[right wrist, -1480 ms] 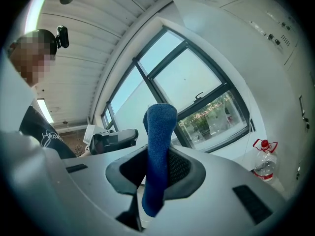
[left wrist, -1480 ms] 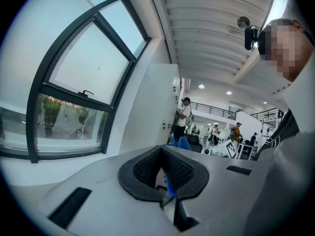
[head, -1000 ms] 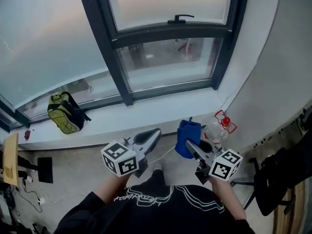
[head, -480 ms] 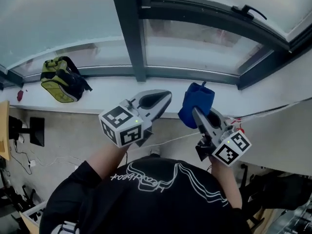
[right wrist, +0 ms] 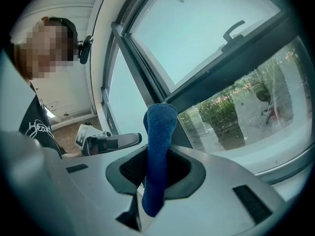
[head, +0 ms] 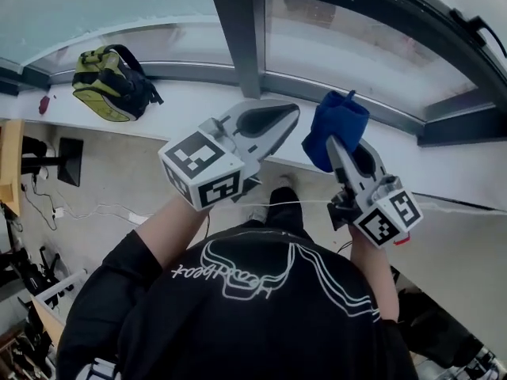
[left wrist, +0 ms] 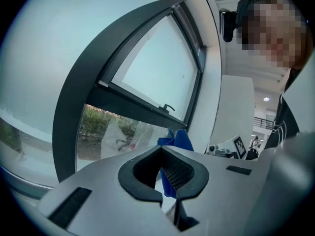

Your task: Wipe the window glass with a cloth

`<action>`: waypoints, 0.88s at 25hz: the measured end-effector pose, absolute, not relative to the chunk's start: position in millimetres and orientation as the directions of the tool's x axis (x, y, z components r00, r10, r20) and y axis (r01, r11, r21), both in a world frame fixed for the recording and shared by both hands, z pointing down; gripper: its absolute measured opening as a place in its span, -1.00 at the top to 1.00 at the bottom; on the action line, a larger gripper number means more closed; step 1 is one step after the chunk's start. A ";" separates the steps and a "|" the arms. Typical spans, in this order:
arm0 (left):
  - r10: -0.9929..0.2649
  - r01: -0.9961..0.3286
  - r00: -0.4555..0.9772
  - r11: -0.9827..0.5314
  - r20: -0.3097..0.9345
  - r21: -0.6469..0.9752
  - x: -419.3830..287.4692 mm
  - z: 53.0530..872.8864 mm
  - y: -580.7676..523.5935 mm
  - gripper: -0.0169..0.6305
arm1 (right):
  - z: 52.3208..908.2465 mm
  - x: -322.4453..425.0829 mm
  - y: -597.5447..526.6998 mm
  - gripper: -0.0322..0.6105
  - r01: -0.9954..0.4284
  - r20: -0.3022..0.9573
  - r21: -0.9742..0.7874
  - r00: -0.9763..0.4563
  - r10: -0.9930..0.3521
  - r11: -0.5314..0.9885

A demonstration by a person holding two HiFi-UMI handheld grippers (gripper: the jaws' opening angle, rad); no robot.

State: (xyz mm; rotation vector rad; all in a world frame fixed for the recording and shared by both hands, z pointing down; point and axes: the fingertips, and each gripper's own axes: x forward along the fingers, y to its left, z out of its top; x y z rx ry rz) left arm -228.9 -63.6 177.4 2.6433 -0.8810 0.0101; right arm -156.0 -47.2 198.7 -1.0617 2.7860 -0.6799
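A folded blue cloth sticks up out of my right gripper, whose jaws are shut on it. It is raised in front of the lower window pane, short of the glass. My left gripper is held beside it on the left, shut with nothing between its jaws. The blue cloth shows past it in the left gripper view. The window glass has dark frames and a handle on the upper sash.
A white sill runs under the window, with a green and black backpack lying on it at the left. Cables trail over the floor below. The wall closes the right side.
Both grippers have risen toward the window and moved closer to the glass, the right one carrying the blue cloth. The head view has swung left and tilted.
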 end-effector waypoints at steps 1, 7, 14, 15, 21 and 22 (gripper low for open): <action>-0.588 -0.593 0.799 -0.738 0.124 0.323 -228.0 178.4 -66.0 0.93 | 200.3 -156.5 -52.3 0.70 -0.602 0.072 -0.437 -0.764 -0.641 0.668; -0.659 -0.664 0.737 -0.665 0.149 0.342 -233.2 193.5 -106.4 0.93 | 214.7 -161.8 -99.7 0.70 -0.551 0.053 -0.435 -0.805 -0.591 0.712; -0.723 -0.741 0.664 -0.605 0.189 0.291 -241.6 214.5 -149.7 0.93 | 233.5 -184.9 -171.4 0.70 -0.524 0.050 -0.373 -0.835 -0.548 0.766; -0.727 -0.746 0.659 -0.600 0.193 0.288 -242.3 217.6 -155.0 0.93 | 234.7 -189.7 -181.9 0.70 -0.524 0.049 -0.349 -0.838 -0.543 0.777; -0.785 -0.790 0.593 -0.525 0.178 0.316 -268.6 223.7 -182.4 0.93 | 239.4 -232.2 -240.0 0.70 -0.534 0.066 -0.195 -0.844 -0.532 0.823; -0.793 -0.793 0.585 -0.516 0.171 0.322 -271.9 224.4 -183.3 0.93 | 239.9 -238.6 -246.2 0.70 -0.537 0.068 -0.160 -0.843 -0.534 0.828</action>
